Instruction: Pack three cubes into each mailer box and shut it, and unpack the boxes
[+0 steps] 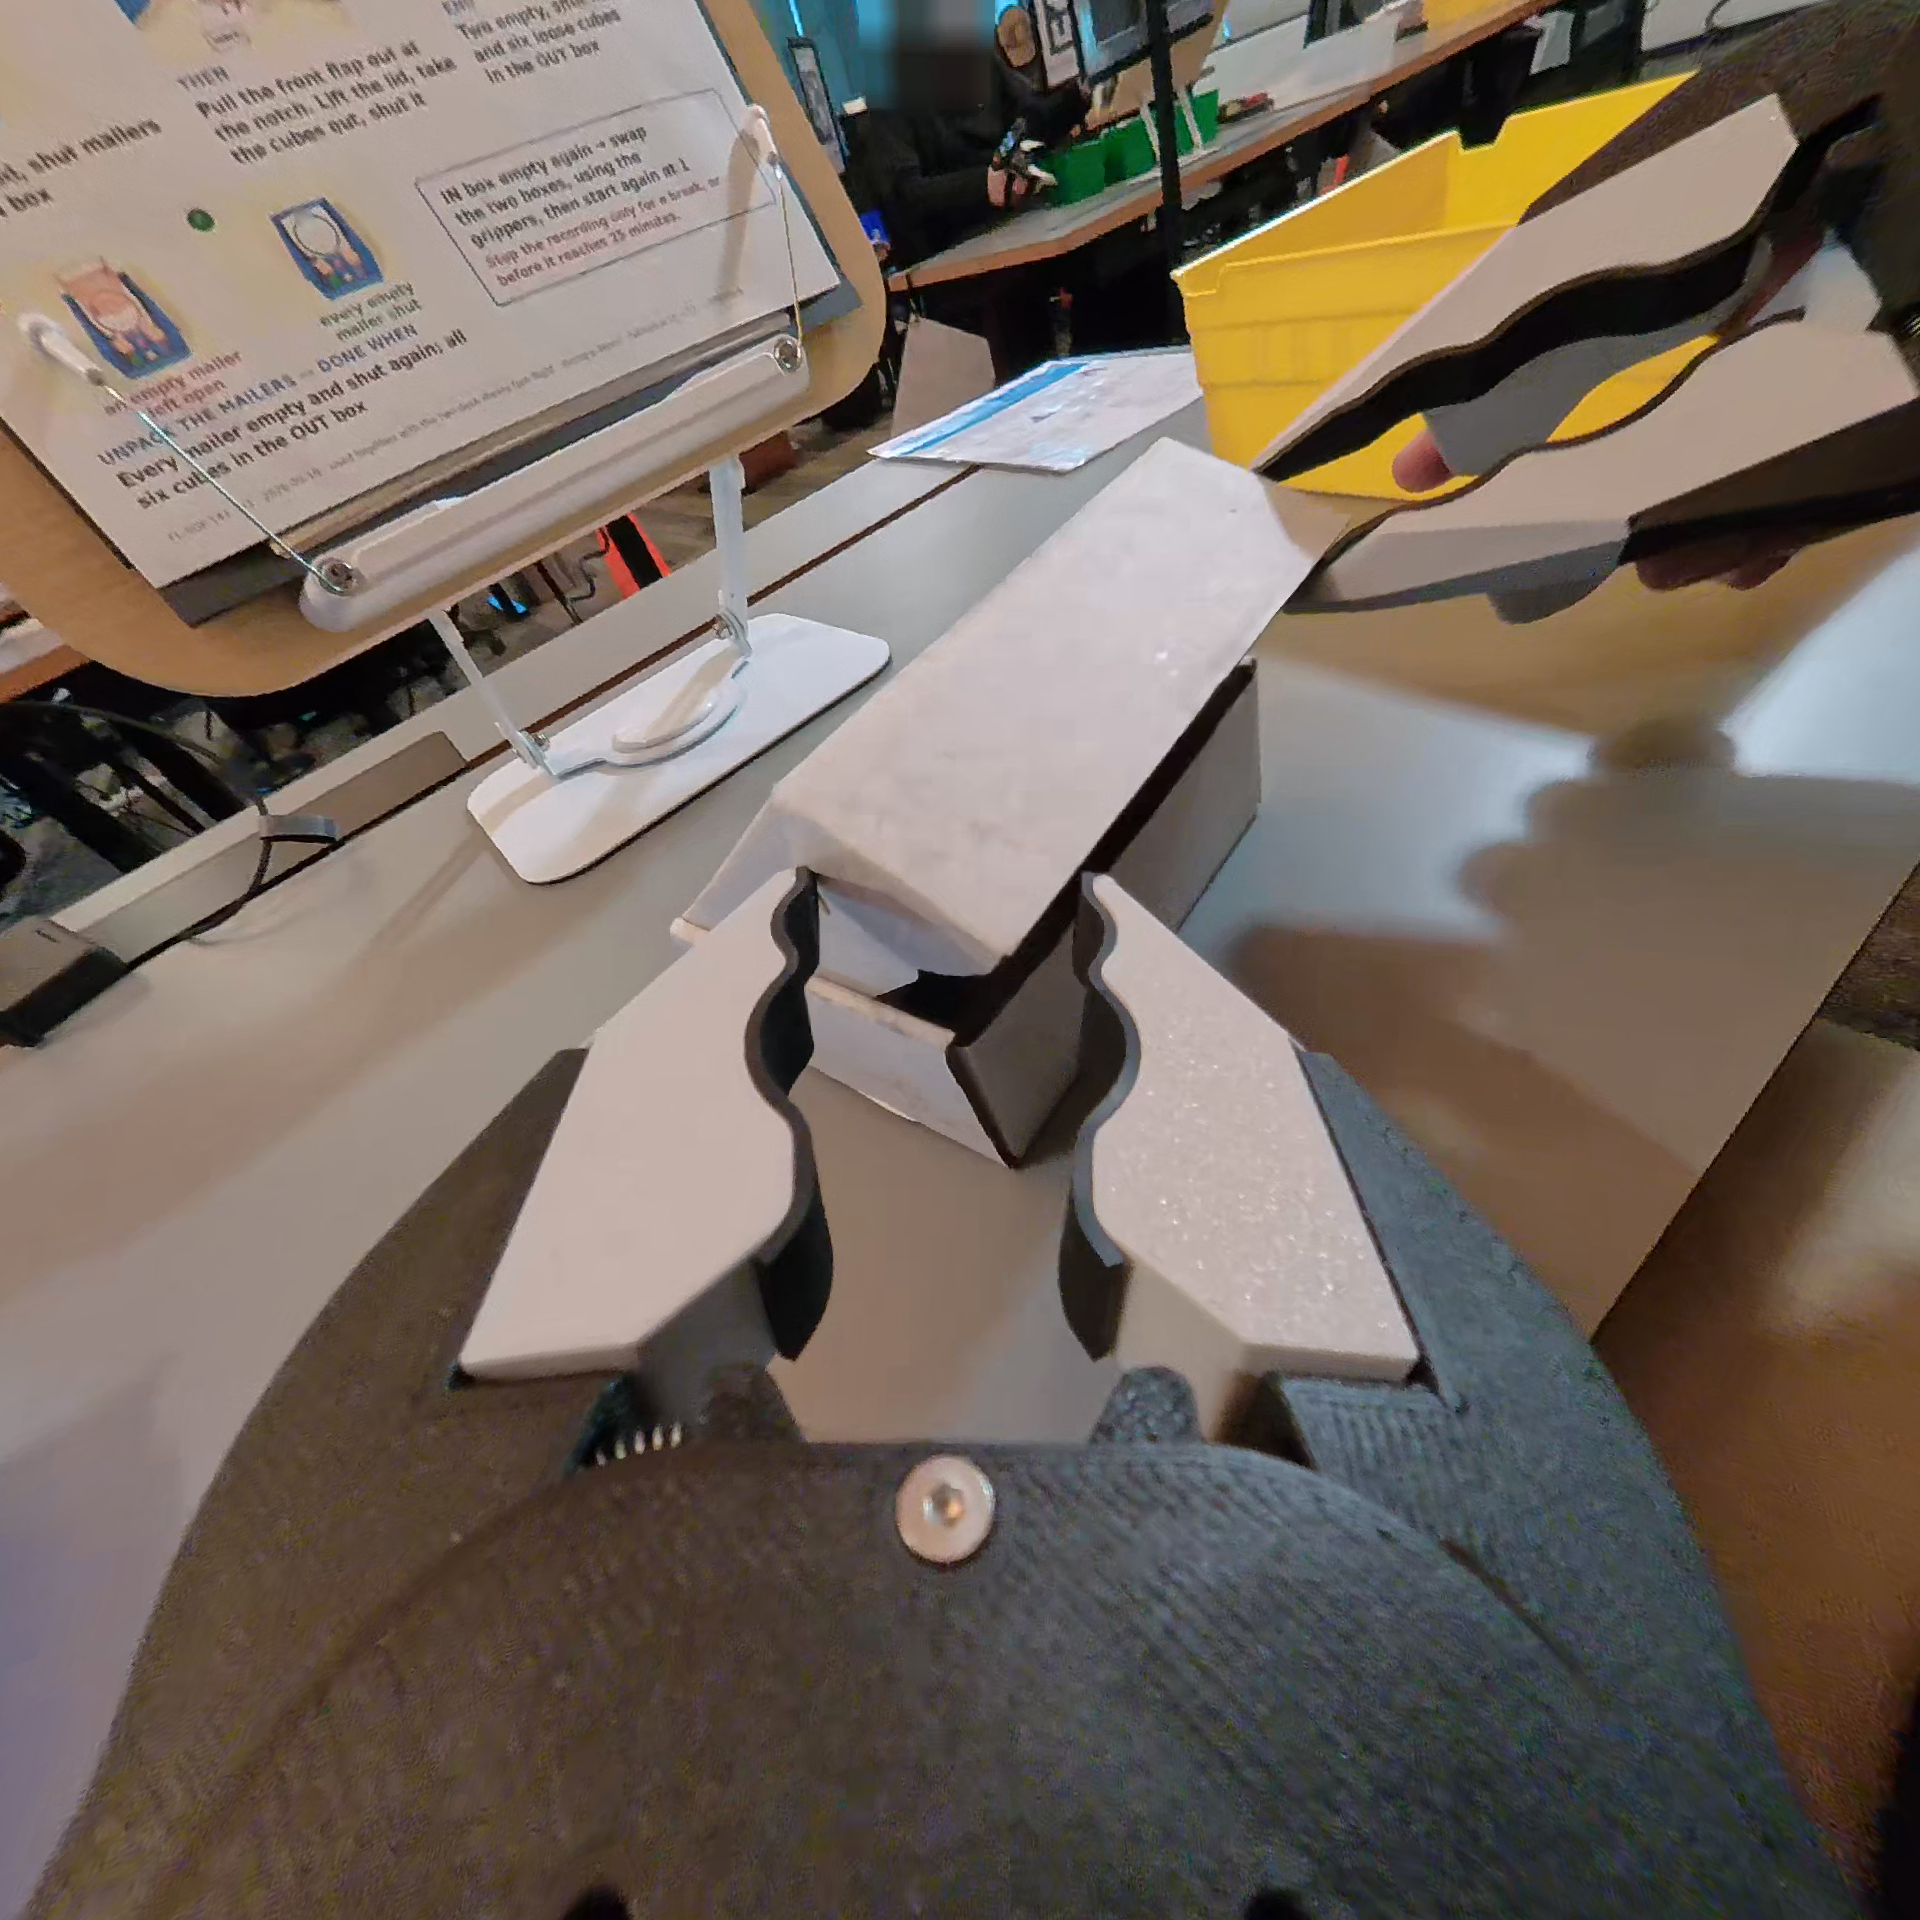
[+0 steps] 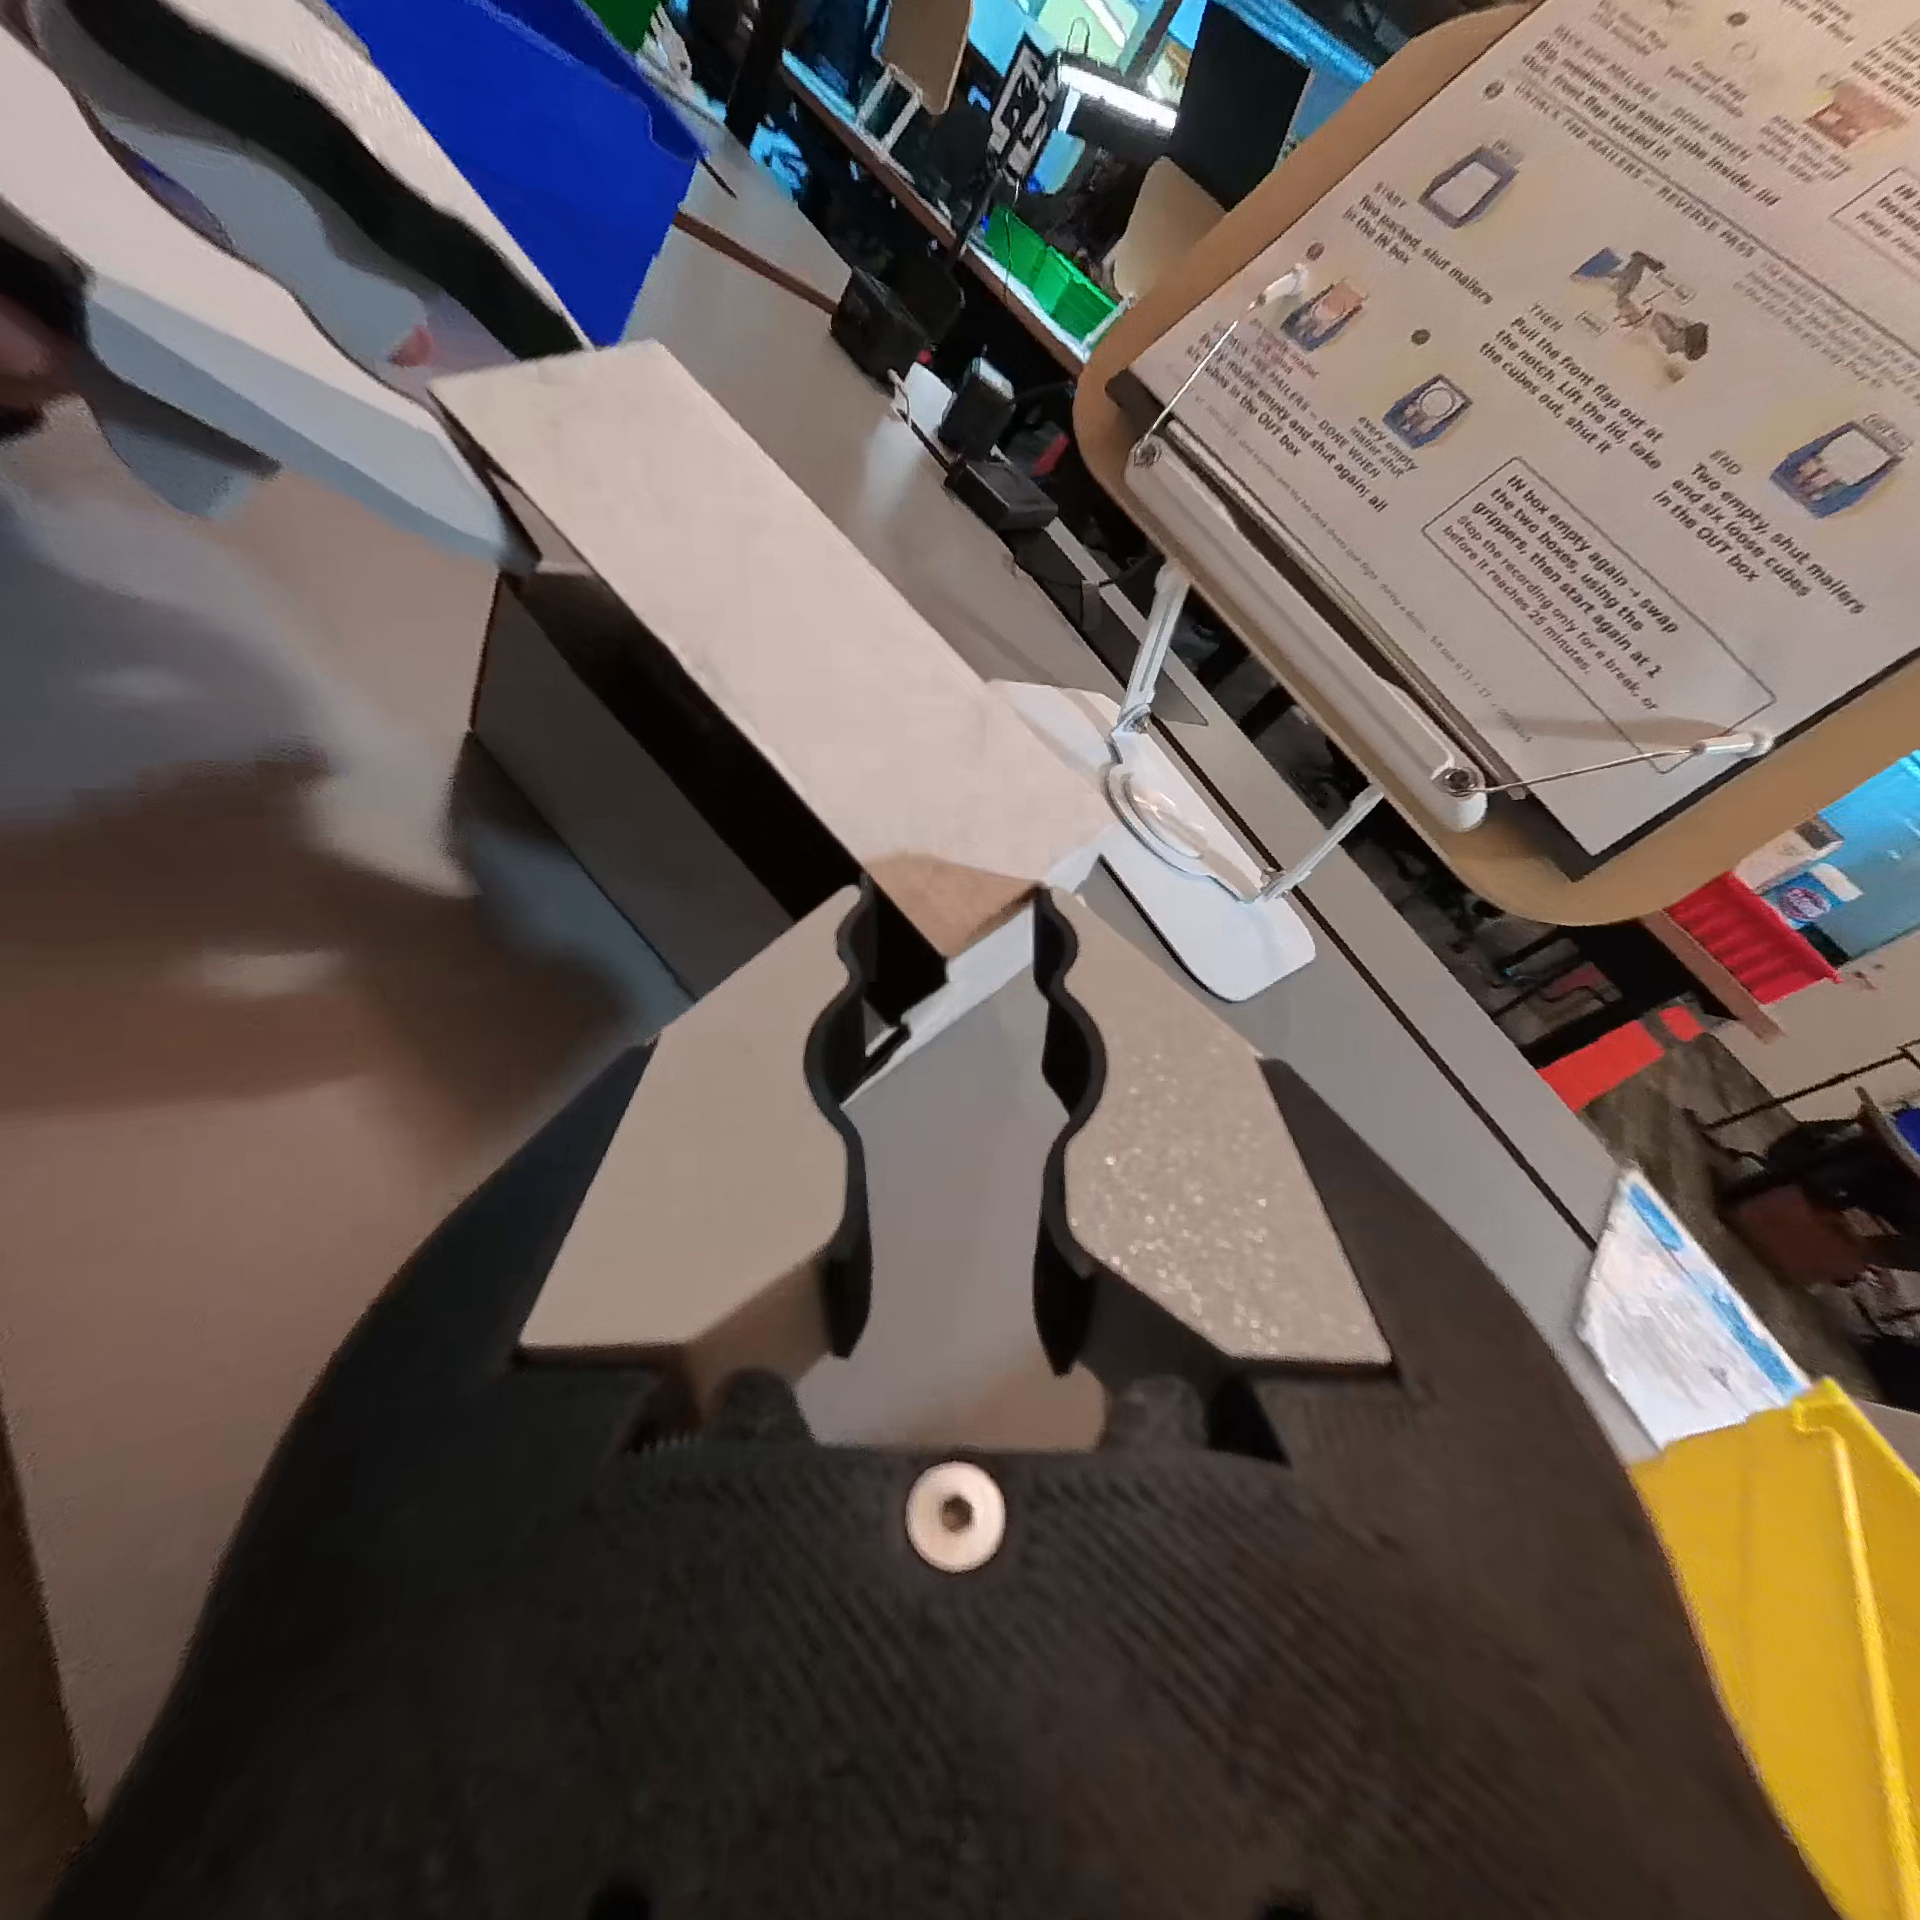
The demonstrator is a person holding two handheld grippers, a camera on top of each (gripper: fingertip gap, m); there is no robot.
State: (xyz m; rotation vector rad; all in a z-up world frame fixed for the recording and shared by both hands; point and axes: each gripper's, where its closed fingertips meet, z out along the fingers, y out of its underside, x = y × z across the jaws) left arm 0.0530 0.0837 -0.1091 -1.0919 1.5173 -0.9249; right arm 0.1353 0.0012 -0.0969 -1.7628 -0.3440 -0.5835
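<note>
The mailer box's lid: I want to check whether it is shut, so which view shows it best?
The left wrist view: the mailer box shows lengthwise, its lid lifted above the near end wall, a dark gap beneath. The right wrist view shows the lid from the other end, its corner between the right claw tips, the side gap in shadow.

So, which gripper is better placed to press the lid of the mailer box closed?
Probably the left gripper: its open fingers straddle the near end of the mailer box under the raised lid. The right gripper meets only the lid's far corner.
</note>
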